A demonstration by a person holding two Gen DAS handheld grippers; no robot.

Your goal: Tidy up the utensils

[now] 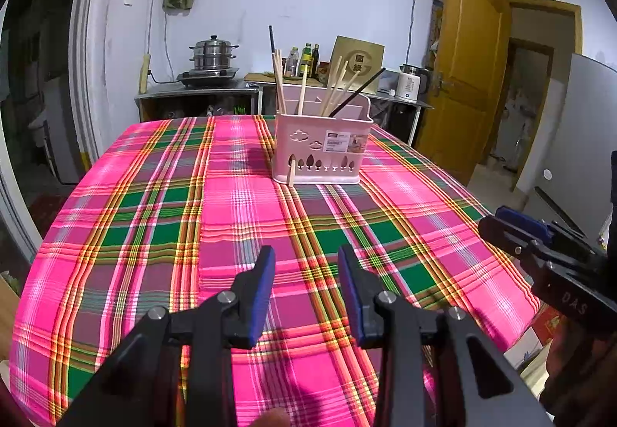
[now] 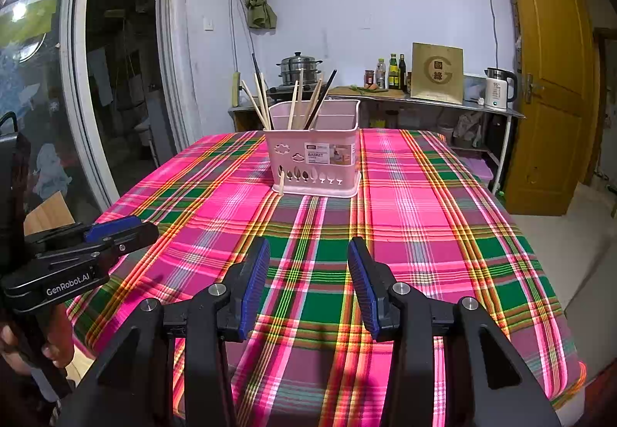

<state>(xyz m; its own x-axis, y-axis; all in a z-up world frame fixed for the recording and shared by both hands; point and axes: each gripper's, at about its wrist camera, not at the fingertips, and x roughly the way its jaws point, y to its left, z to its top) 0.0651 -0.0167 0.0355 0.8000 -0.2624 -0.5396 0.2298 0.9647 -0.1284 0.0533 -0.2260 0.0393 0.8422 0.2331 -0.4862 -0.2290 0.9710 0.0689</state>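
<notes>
Left gripper [image 1: 306, 257] nearest, jaws apart, nothing between the blue pads, hanging over the plaid tablecloth [image 1: 154, 218]; right gripper [image 2: 308, 249] likewise released and empty, just beside the left one above the near edge of the table; cloth between grippers and holder is bare; pink utensil basket [image 1: 322, 149] stands upright toward the far end of the table, well apart from both grippers; chopsticks [image 1: 278, 80], wooden and a few black, lean upright inside it; one wooden chopstick tip [image 1: 292, 172] pokes out through a cutout low on its front; behind, counter with steamer pot [image 1: 212, 54], bottles [image 2: 393, 72], kettle [image 2: 499, 89]; yellow door [image 2: 547, 80] at right.
</notes>
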